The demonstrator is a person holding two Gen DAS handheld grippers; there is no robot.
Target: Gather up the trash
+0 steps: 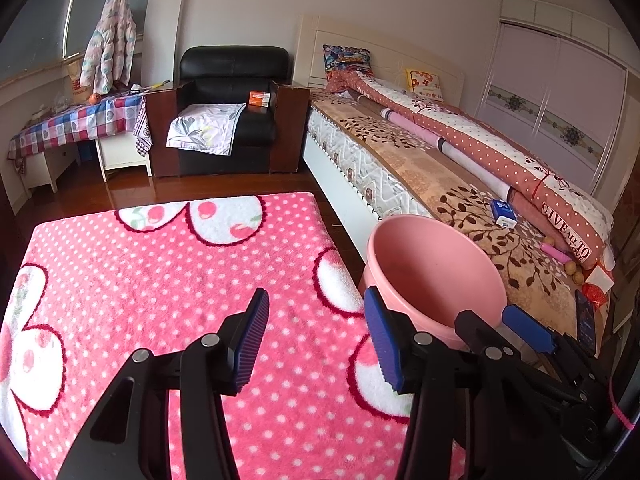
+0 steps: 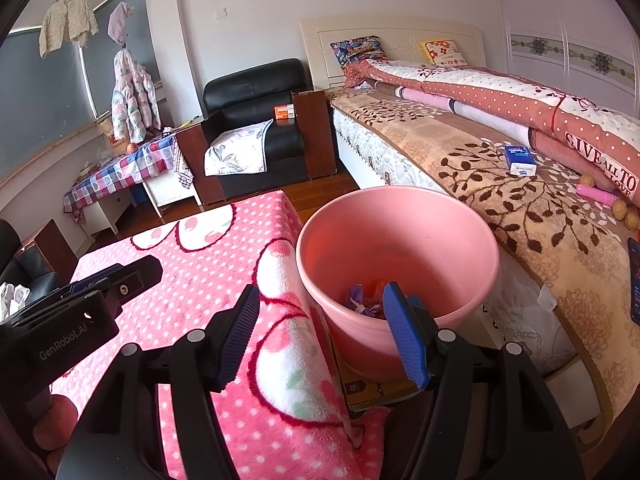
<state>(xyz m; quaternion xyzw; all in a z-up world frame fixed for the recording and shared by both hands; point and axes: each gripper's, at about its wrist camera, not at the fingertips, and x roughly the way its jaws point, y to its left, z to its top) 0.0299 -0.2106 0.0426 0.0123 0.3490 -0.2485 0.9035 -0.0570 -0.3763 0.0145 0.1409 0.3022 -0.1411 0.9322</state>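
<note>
Both grippers, left gripper (image 1: 316, 340) and right gripper (image 2: 324, 334), were wide open and empty, and the crumpled purple and red wrappers (image 2: 366, 300) low-centre in the round pink plastic bucket (image 2: 400, 216) looked light and squashy, so I'd pinch them anywhere.

Materials and surface finishes in a bedroom scene, seen from both wrist views.

The pink bucket (image 2: 400, 232) is showing smooth, slightly glossy plastic; the polka-dot blanket (image 1: 160, 280) covering the worktop is reading as fluffy, matt fleece cloth. The left tongs (image 1: 316, 340) and right tongs (image 2: 324, 332) are presenting matt black plastic arms, ribbed blue rubbery pads (image 2: 406, 336) and shiny metal pins. The armchair (image 1: 236, 76) is gleaming like glossy black leather with polished dark wood sides; the floor (image 1: 132, 188) is reflecting light as varnished wood. The bed (image 2: 500, 184) is wearing a soft, plush leaf-patterned cloth cover.
</note>
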